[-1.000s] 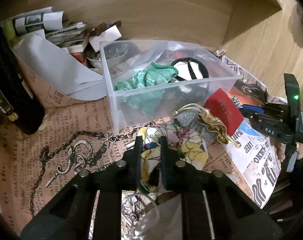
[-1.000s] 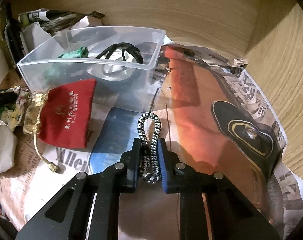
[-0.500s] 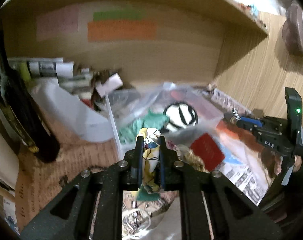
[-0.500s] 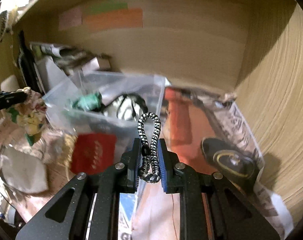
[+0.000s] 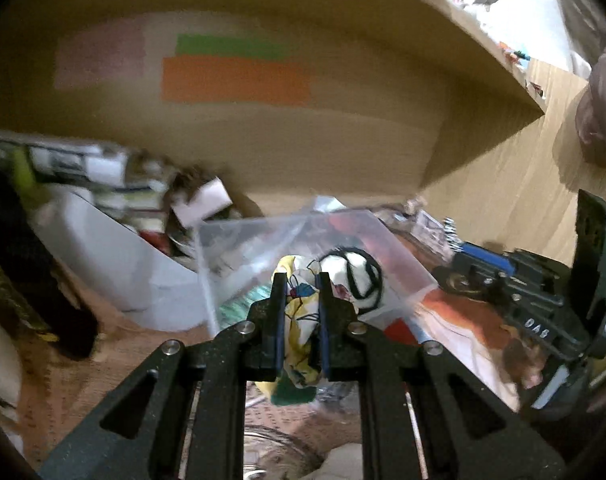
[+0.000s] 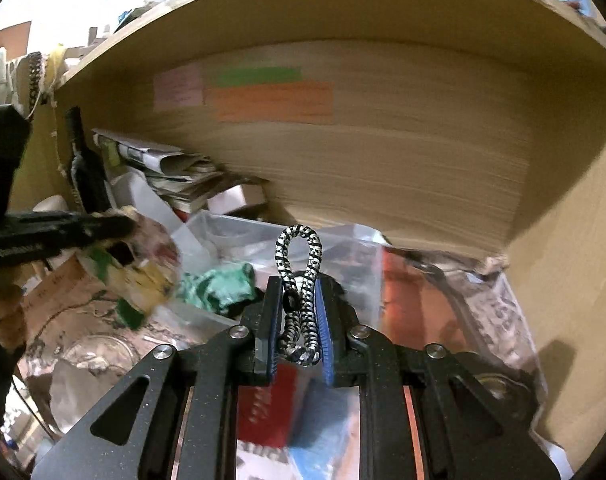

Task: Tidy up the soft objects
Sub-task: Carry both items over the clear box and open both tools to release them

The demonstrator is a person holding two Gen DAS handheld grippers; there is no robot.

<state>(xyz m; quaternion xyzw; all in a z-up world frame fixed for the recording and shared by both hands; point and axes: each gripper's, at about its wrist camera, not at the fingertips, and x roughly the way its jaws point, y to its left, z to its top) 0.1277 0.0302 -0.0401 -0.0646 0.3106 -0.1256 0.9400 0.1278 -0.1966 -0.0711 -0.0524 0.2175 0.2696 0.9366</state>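
Status: 2 soft items are in hand and neither is stowed.

Left gripper: the jaws are pressed onto the floral cloth, which is bunched between the pads and hangs below them. In the left wrist view the cloth sits in front of the clear plastic bin. Whether it is directly over the opening cannot be told, because the frame is blurred.

Right gripper: the jaws pinch the black-and-white cord loop, its rounded end standing up beyond the fingertips. The loop is raised in front of the bin.

Bin contents, as visible:
1. A green cloth.
2. A white item with black bands.

These 2 items count as done.

Items judged outstanding: the cloth and the cord loop, both to be released into the bin, plus a red pouch lying on the newspaper below the right gripper. Clutter at the left of the shelf is too blurred to classify. The task appears partway complete.
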